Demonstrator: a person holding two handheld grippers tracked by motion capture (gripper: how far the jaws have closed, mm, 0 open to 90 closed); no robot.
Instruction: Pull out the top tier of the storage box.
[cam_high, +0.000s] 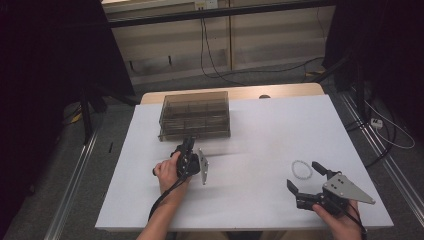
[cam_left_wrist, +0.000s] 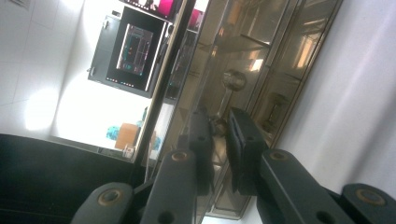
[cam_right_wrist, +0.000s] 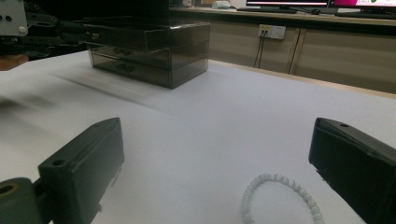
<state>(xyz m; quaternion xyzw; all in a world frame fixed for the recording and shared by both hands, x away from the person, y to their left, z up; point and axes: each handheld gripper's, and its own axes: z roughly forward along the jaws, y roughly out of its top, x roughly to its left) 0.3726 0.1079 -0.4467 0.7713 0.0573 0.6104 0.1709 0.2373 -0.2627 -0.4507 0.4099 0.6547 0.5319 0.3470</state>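
The right gripper (cam_high: 303, 176) sat nearest the person, well short of the box (cam_high: 195, 114) and off to its right. Its jaws stood wide apart and held nothing. The bracelet (cam_right_wrist: 279, 196) lay flat on the table (cam_high: 260, 130) just ahead of those jaws, on the side toward the box, loose and untouched.

The loop was thin and flat. Jaws that came down at a slant might skate over the beads, push the loop away across the smooth top, or catch a single bead and let the rest swing out.

Closer to the box, at its front face, the left gripper (cam_high: 189, 145) had its jaws drawn nearly together on a small knob (cam_left_wrist: 217, 125). It looked clamped on the knob, with the gripper rolled onto its side. The top drawer (cam_right_wrist: 126, 36) appeared to be drawn out a little.

The knob was small and round, so a pull off the drawer's line could slip the pads from it. The box looked light and nothing braced it. A hard tug could drag the whole box toward the person rather than slide the drawer, and a long pull could bring the drawer right out.

Should the drawer have stayed that narrow, the bracelet might have caught its front edge and dropped in front of the box.
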